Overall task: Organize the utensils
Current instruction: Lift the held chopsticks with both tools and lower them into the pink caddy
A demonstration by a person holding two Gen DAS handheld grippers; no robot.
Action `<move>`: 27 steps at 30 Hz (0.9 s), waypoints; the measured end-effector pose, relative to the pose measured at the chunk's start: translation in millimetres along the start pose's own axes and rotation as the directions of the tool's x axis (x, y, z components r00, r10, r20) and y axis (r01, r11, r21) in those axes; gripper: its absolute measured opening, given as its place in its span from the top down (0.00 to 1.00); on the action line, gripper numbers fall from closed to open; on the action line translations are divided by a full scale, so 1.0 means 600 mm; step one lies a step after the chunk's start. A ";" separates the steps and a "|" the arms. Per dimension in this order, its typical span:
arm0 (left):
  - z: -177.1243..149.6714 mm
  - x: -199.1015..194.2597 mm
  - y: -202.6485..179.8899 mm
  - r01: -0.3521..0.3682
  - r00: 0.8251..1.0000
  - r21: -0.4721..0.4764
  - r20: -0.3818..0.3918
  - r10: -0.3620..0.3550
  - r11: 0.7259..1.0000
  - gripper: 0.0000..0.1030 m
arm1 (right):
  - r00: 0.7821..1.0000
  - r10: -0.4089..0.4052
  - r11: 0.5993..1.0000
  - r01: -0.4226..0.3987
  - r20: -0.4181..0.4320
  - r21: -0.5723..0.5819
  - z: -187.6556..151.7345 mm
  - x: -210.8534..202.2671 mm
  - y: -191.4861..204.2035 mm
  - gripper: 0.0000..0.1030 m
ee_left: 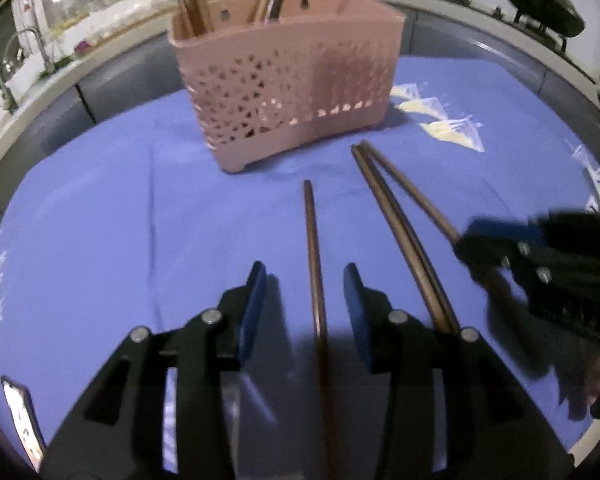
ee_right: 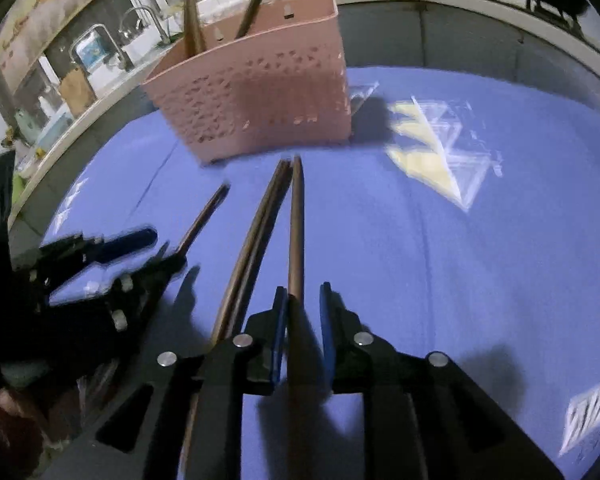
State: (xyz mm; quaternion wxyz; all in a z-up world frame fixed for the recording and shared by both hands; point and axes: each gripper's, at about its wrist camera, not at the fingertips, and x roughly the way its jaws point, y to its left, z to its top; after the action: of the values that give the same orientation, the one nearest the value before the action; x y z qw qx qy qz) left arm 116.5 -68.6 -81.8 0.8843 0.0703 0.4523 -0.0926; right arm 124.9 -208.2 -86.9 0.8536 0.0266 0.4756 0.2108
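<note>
A pink perforated utensil holder (ee_left: 292, 92) stands on the blue cloth and holds several brown chopsticks; it also shows in the right wrist view (ee_right: 260, 92). My left gripper (ee_left: 305, 280) is open, its fingers either side of a single brown chopstick (ee_left: 312, 240) lying on the cloth. A pair of chopsticks (ee_left: 396, 216) lies to its right. My right gripper (ee_right: 304, 300) straddles another chopstick (ee_right: 296, 220), jaws narrowly apart around it. In the left wrist view the right gripper (ee_left: 496, 240) is at that chopstick's near end. The left gripper (ee_right: 140, 248) shows at the left of the right wrist view.
The blue cloth (ee_left: 100, 220) has pale triangle prints (ee_right: 432, 148) to the right of the holder. A kitchen counter with a sink tap (ee_left: 28, 40) runs behind. Black woks (ee_left: 540, 4) sit at the back right. A phone-like object (ee_left: 20, 416) lies at the near left.
</note>
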 end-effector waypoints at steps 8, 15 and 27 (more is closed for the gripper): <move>0.031 0.007 0.012 0.088 0.995 -0.035 0.042 -0.087 0.996 0.96 | 0.999 0.014 0.999 -0.016 -0.049 -0.036 0.065 0.035 -0.008 0.94; 0.054 -0.168 0.046 0.182 0.943 -0.010 0.284 -0.171 0.983 0.96 | 0.975 0.141 0.990 -0.134 0.170 -0.052 0.048 -0.122 -0.014 0.94; 0.177 -0.422 0.083 0.111 0.760 0.027 0.641 -0.103 0.993 0.96 | 0.782 0.127 0.992 -0.095 0.610 -0.084 0.200 -0.335 0.022 0.94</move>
State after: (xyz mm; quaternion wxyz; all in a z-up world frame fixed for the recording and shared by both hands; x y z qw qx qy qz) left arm 65.8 -17.1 187.8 0.9792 0.0031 0.1270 -0.1584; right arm 126.9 -254.9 142.9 0.9482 0.1007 0.1650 0.2521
